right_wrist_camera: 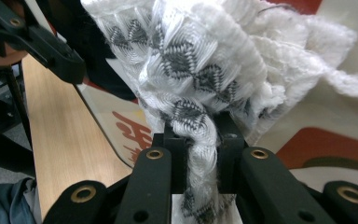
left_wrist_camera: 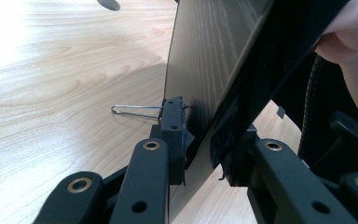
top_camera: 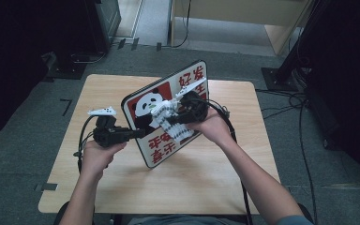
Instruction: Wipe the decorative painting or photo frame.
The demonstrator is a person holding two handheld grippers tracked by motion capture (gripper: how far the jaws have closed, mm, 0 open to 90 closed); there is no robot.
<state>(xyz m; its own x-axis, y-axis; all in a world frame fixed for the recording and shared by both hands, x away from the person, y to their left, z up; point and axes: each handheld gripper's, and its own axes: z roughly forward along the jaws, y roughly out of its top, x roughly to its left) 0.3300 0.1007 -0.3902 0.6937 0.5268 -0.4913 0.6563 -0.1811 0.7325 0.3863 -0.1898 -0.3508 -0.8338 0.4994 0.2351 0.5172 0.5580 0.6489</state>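
Observation:
A white board (top_camera: 187, 84) with a panda picture and red characters is held tilted above the wooden table (top_camera: 122, 187). My left gripper (top_camera: 140, 132) is shut on the board's left edge; in the left gripper view its jaws (left_wrist_camera: 200, 135) pinch the board's (left_wrist_camera: 205, 56) thin rim, whose dark back faces the camera. My right gripper (top_camera: 171, 117) is shut on a bunched white cloth (top_camera: 171, 123) with a grey pattern, which lies against the board's printed face. In the right gripper view the cloth (right_wrist_camera: 200, 70) bulges out from between the jaws (right_wrist_camera: 201, 135), with the board (right_wrist_camera: 335, 107) behind it.
A thin wire loop (left_wrist_camera: 135, 111) sticks out beside my left jaw over the tabletop. The left gripper (right_wrist_camera: 51, 46) shows at the upper left of the right gripper view. Cables (top_camera: 281, 93) run over the grey floor at the right. A wooden cabinet (top_camera: 243, 14) stands behind the table.

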